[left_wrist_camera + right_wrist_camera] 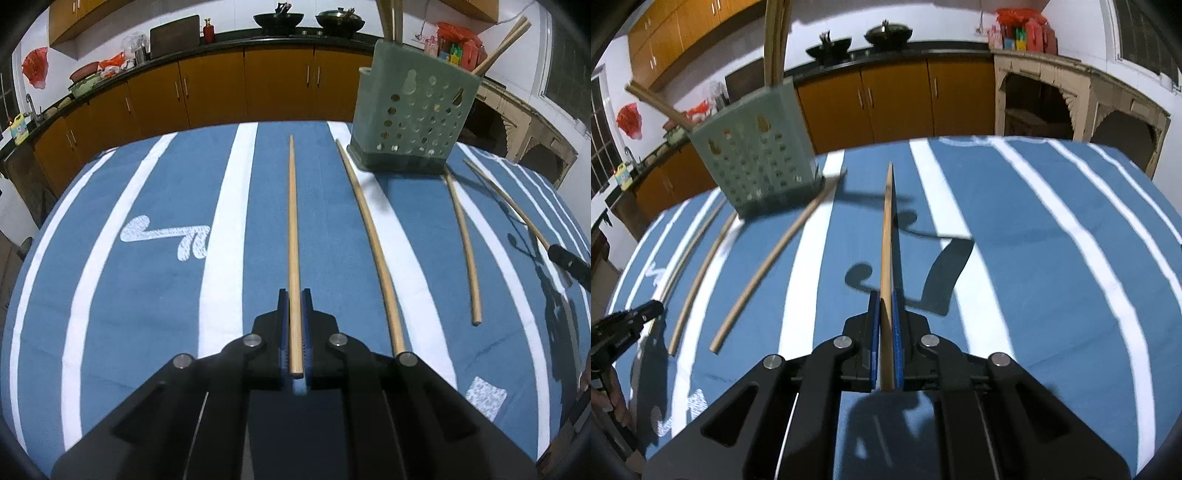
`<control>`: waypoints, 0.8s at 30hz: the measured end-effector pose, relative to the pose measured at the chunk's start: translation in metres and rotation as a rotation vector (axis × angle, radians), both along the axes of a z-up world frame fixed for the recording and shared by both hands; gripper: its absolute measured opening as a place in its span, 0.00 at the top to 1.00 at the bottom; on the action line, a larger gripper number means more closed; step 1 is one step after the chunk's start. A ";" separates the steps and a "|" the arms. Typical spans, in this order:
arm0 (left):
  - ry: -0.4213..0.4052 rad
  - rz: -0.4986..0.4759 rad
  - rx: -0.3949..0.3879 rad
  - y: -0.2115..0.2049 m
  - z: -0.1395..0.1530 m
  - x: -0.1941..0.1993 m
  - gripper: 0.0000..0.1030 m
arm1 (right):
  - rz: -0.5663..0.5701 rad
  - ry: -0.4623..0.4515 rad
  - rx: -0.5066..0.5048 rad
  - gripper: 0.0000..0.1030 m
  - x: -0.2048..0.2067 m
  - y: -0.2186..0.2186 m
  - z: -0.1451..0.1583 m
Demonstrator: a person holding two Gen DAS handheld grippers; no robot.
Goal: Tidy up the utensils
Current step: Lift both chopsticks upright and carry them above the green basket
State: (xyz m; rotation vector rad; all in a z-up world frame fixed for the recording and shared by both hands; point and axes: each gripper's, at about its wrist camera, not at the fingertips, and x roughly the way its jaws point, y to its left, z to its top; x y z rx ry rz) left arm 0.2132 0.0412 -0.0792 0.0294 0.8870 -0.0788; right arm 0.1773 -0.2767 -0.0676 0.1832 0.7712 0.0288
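My left gripper [294, 295] is shut on a wooden chopstick [293, 229] that points straight ahead along the cloth. My right gripper [885, 297] is shut on another chopstick [887, 229], held a little above the cloth with its shadow beneath. A green perforated utensil holder [415, 110] stands ahead right of the left gripper and holds several chopsticks; it also shows in the right wrist view [757, 147]. Loose chopsticks [373, 236] [463, 240] lie on the cloth, and also show in the right wrist view [775, 254] [701, 277].
A blue cloth with white stripes [147, 295] covers the table. Orange kitchen cabinets [221, 88] and a dark counter with woks [279, 18] stand behind. The right gripper's tip shows at the right edge [569, 260]; the left gripper shows at the left [624, 325].
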 end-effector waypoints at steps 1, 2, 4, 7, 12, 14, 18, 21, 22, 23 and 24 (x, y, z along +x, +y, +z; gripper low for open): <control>-0.009 -0.002 -0.001 0.000 0.004 -0.002 0.93 | -0.003 -0.014 0.001 0.93 -0.001 -0.002 0.004; -0.022 -0.004 0.000 0.000 0.009 -0.004 0.93 | -0.006 -0.023 0.002 0.93 -0.002 -0.003 0.007; -0.043 -0.008 0.002 0.000 0.016 -0.006 0.93 | -0.009 -0.039 0.004 0.93 -0.003 -0.006 0.013; -0.074 -0.011 -0.003 0.000 0.028 -0.011 0.93 | -0.016 -0.062 -0.001 0.93 -0.004 -0.008 0.019; -0.135 -0.010 -0.012 0.002 0.050 -0.018 0.93 | -0.021 -0.096 -0.002 0.93 -0.006 -0.011 0.029; -0.163 -0.012 -0.015 0.003 0.059 -0.021 0.93 | -0.024 -0.118 -0.002 0.93 -0.007 -0.011 0.036; -0.229 -0.017 -0.023 0.003 0.081 -0.025 0.93 | -0.027 -0.168 -0.005 0.93 -0.008 -0.014 0.052; -0.273 -0.015 -0.034 0.004 0.096 -0.027 0.93 | -0.031 -0.206 -0.001 0.93 -0.008 -0.016 0.064; -0.288 -0.014 -0.038 0.004 0.101 -0.027 0.93 | -0.033 -0.218 0.000 0.93 -0.008 -0.017 0.068; -0.306 -0.011 -0.045 0.005 0.107 -0.028 0.93 | -0.035 -0.228 0.002 0.93 -0.008 -0.019 0.071; -0.318 -0.009 -0.049 0.006 0.111 -0.028 0.93 | -0.036 -0.236 0.005 0.93 -0.009 -0.019 0.073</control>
